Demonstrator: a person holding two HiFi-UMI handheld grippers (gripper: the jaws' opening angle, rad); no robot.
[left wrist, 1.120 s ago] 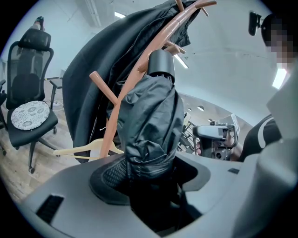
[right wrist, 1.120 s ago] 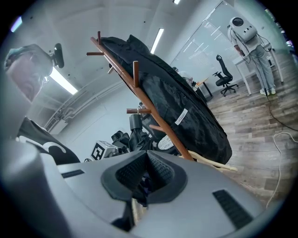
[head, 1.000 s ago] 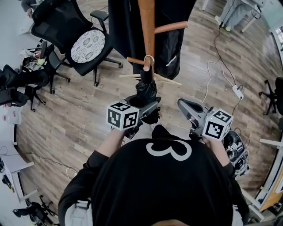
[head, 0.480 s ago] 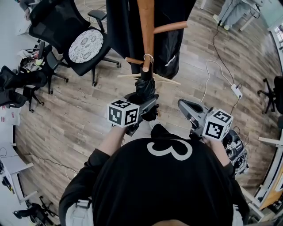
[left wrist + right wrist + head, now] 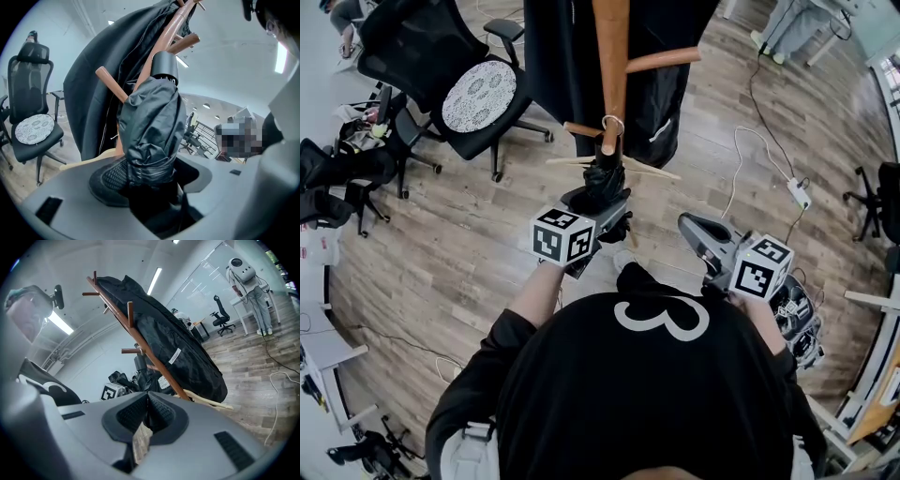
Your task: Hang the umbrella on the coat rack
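Observation:
A folded black umbrella (image 5: pixel 605 184) points up at the wooden coat rack (image 5: pixel 611 56), and my left gripper (image 5: pixel 602 217) is shut on its bundled fabric. Its pale wrist loop (image 5: pixel 612 122) lies by the lower peg (image 5: pixel 581 129), close to the pole; whether it is round the peg I cannot tell. In the left gripper view the umbrella (image 5: pixel 150 126) fills the jaws of the left gripper (image 5: pixel 150 178), with its handle cap (image 5: pixel 165 68) beside a peg (image 5: pixel 111 84). My right gripper (image 5: pixel 698 230) hangs to the right, apart from the rack. The right gripper (image 5: pixel 147 411) has its pads pressed together on nothing.
A black coat (image 5: pixel 572 56) hangs on the rack, and a pale wooden bar (image 5: pixel 652 170) lies by its foot. An office chair (image 5: pixel 478 94) with a patterned cushion stands at the left. A white cable and power strip (image 5: pixel 797 192) lie on the wood floor to the right.
My left gripper has carried the umbrella a little up and toward the rack's pole. The right gripper has hardly moved.

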